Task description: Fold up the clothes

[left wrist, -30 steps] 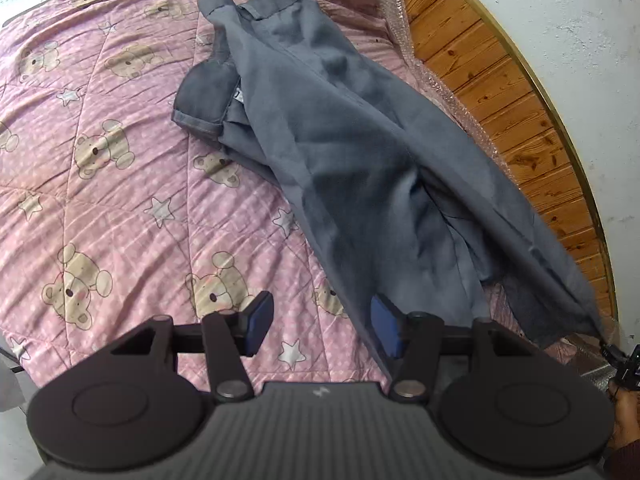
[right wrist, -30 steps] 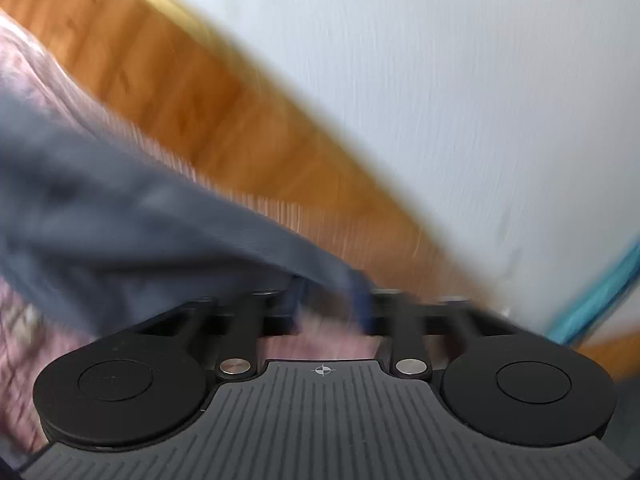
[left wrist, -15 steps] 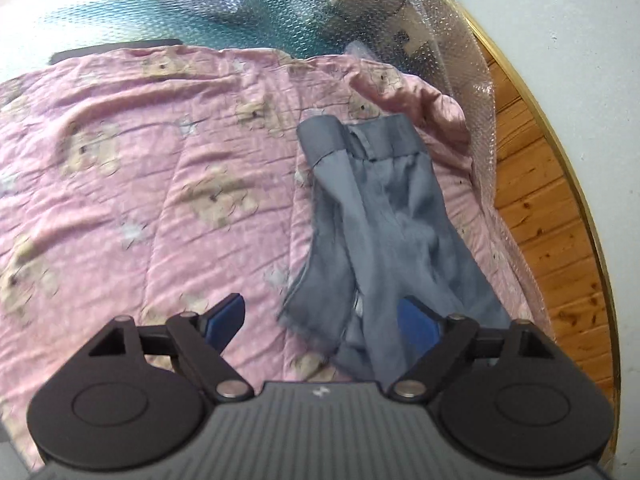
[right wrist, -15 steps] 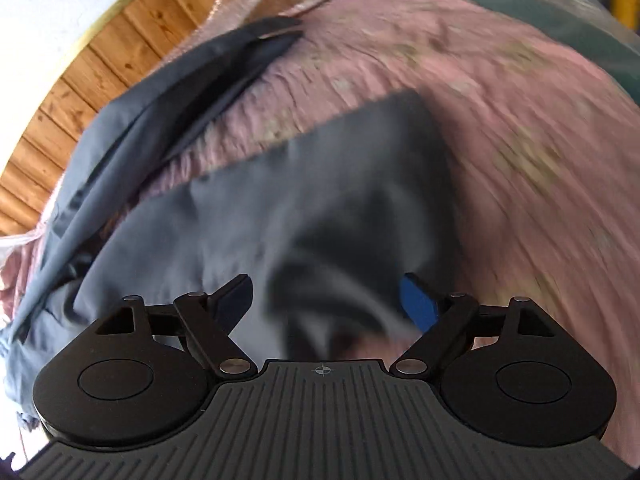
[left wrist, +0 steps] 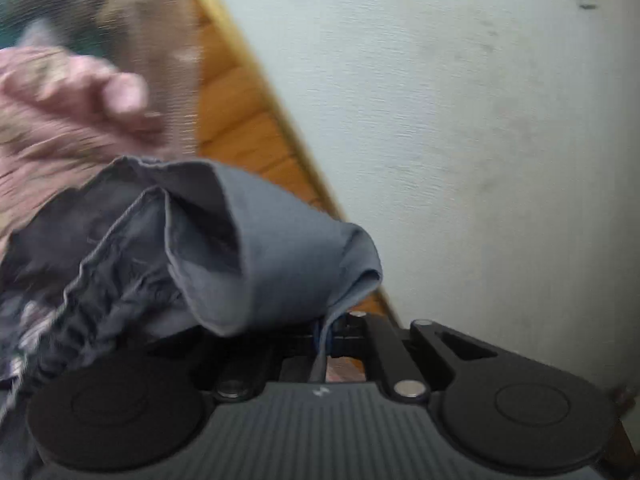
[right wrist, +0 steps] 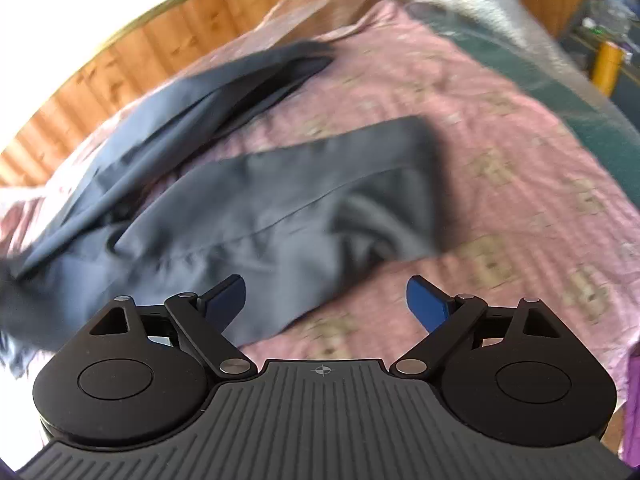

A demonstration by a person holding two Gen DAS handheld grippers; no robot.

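Grey trousers (right wrist: 280,208) lie spread across a pink teddy-bear quilt (right wrist: 500,152), one leg stretching toward the wooden side. My left gripper (left wrist: 326,340) is shut on a fold of the trousers (left wrist: 260,264) near the elastic waistband, and the bunched cloth hangs over its fingers and hides the pads. My right gripper (right wrist: 325,292) hovers over the lower edge of the trousers. Its jaws are opening wide, the blue pads (right wrist: 426,304) are apart, and no cloth is pinched between them.
A wooden panel (right wrist: 120,68) with a brass edge runs along the bed, and a white wall (left wrist: 480,120) rises behind it. Clear bubble wrap (left wrist: 152,20) covers a green mattress (right wrist: 520,64) beyond the quilt. A yellow object (right wrist: 608,64) stands far right.
My left gripper went from open over the quilt to shut on the waistband cloth, swinging toward the wall. My right gripper let go of the trouser leg, opened wide and swung over the bed.
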